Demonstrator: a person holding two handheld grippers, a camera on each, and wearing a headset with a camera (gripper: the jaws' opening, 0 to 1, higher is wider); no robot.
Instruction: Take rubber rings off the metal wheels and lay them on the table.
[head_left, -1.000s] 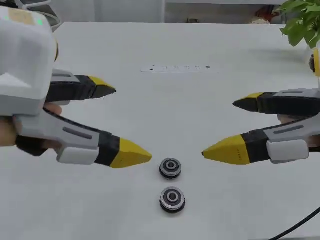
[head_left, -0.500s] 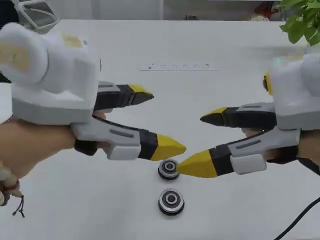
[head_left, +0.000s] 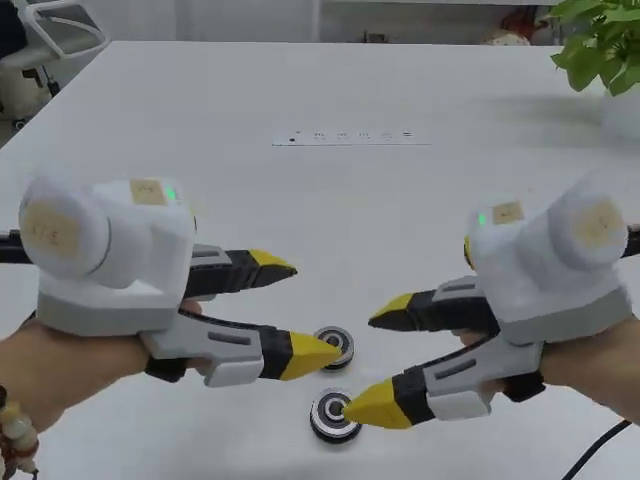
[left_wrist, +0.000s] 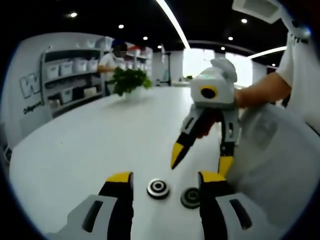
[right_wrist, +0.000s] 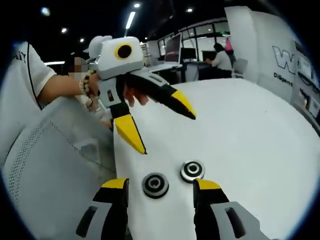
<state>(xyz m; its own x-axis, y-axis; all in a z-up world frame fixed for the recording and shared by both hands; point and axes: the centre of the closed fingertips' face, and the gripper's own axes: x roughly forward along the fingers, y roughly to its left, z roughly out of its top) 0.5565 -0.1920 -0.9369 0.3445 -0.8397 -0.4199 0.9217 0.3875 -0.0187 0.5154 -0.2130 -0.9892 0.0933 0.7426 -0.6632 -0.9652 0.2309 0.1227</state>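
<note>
Two small metal wheels with black rubber rings lie flat on the white table (head_left: 200, 110). The far wheel (head_left: 337, 345) (left_wrist: 158, 188) (right_wrist: 192, 170) is partly covered by my left gripper's lower yellow tip. The near wheel (head_left: 330, 417) (left_wrist: 191, 197) (right_wrist: 155, 185) sits just left of my right gripper's lower tip. My left gripper (head_left: 312, 310) (left_wrist: 166, 177) (right_wrist: 164, 129) comes in from the left, open, holding nothing. My right gripper (head_left: 360, 364) (right_wrist: 161, 184) (left_wrist: 200, 162) comes in from the right, also open, with the near wheel between its jaws in its own view.
A flush socket strip (head_left: 350, 137) is set into the table further back. A green plant (head_left: 600, 40) stands at the far right corner, an office chair (head_left: 55, 35) beyond the far left edge. A black cable (head_left: 600, 450) runs off at the lower right.
Both grippers have come in from the sides and closed on the two wheels, their lower tips now at the wheels. Both remain open. The wheels lie where they were.
</note>
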